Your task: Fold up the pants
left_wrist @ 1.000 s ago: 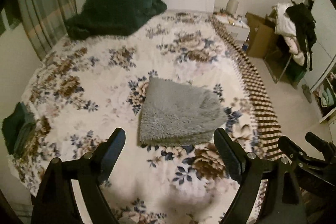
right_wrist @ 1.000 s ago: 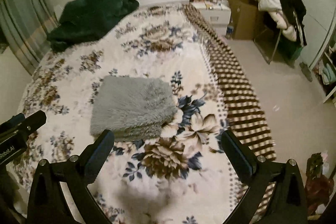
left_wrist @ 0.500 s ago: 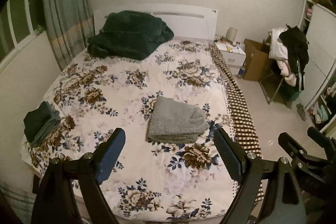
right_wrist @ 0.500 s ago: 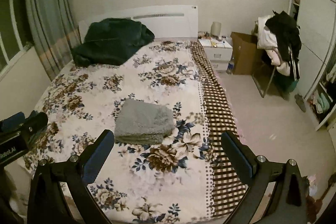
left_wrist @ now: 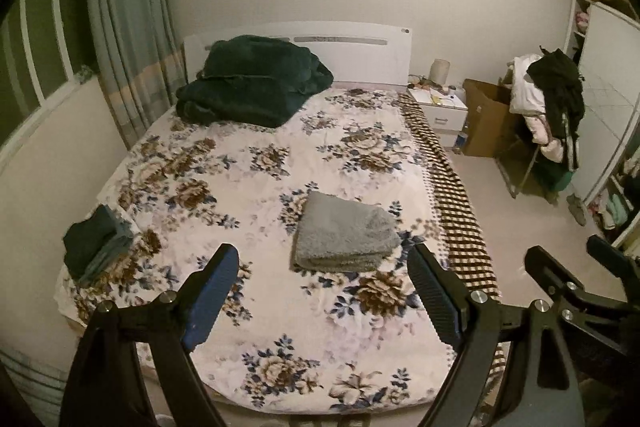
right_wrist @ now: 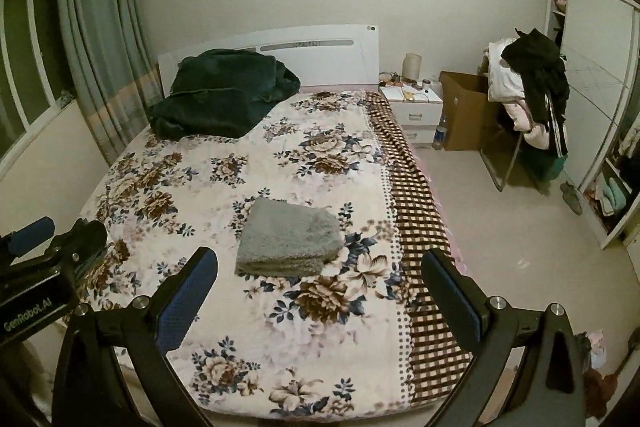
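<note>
From my left wrist camera, a small dark green folded stack [left_wrist: 96,245] sits at the bed's [left_wrist: 256,187] left edge. My left gripper [left_wrist: 324,279] hangs above the floral cover, its jaws just widened, nothing between them. The folded grey pants [left_wrist: 344,231] lie mid-bed, well beyond the fingertips. My right gripper [right_wrist: 320,283] likewise gapes, unladen. A clothes-draped chair [right_wrist: 528,95] stands far right.
</note>
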`<action>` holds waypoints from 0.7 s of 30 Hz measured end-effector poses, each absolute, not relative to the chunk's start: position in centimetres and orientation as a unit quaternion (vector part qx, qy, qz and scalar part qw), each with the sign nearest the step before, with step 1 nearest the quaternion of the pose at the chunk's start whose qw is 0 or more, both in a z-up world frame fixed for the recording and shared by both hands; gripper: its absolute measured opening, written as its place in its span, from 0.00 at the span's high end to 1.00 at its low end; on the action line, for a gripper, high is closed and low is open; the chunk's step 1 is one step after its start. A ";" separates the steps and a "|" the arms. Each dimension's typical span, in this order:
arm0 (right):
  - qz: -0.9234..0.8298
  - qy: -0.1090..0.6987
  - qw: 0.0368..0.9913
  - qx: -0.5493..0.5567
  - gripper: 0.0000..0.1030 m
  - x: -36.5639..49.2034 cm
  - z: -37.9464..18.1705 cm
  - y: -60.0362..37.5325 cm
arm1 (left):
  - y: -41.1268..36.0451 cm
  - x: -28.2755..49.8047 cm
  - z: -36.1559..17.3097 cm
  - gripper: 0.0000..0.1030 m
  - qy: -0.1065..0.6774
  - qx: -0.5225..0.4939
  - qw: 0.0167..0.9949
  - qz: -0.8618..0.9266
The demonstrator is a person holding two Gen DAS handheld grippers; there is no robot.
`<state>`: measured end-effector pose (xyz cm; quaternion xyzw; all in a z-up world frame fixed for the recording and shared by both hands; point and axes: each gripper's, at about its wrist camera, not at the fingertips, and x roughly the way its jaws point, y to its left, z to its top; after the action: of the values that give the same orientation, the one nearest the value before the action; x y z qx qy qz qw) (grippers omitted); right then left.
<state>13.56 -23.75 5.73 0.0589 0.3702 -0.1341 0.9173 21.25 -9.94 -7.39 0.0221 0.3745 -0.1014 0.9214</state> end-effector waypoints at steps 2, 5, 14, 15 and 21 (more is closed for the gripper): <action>-0.135 0.374 0.916 0.058 0.00 14.0 5.5 -23.9 | -9.8 21.2 -7.3 0.00 0.377 0.021 0.920 -0.104; -0.138 0.374 0.915 0.062 0.00 14.1 5.5 -24.1 | -10.0 21.1 -7.2 0.00 0.373 0.033 0.922 -0.096; -0.134 0.379 0.913 0.063 0.00 14.4 5.1 -24.0 | -9.8 21.2 -7.8 0.00 0.380 0.038 0.920 -0.087; -0.133 0.380 0.913 0.062 0.00 14.4 5.1 -24.0 | -9.7 21.2 -7.8 0.00 0.380 0.039 0.920 -0.086; -0.131 0.382 0.913 0.063 0.00 14.4 4.6 -24.1 | -9.5 21.3 -8.0 0.00 0.382 0.044 0.920 -0.081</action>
<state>14.41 -24.10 4.64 0.0629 0.3823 -0.1306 0.9126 21.27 -9.53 -7.99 0.0440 0.3819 -0.0815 0.9196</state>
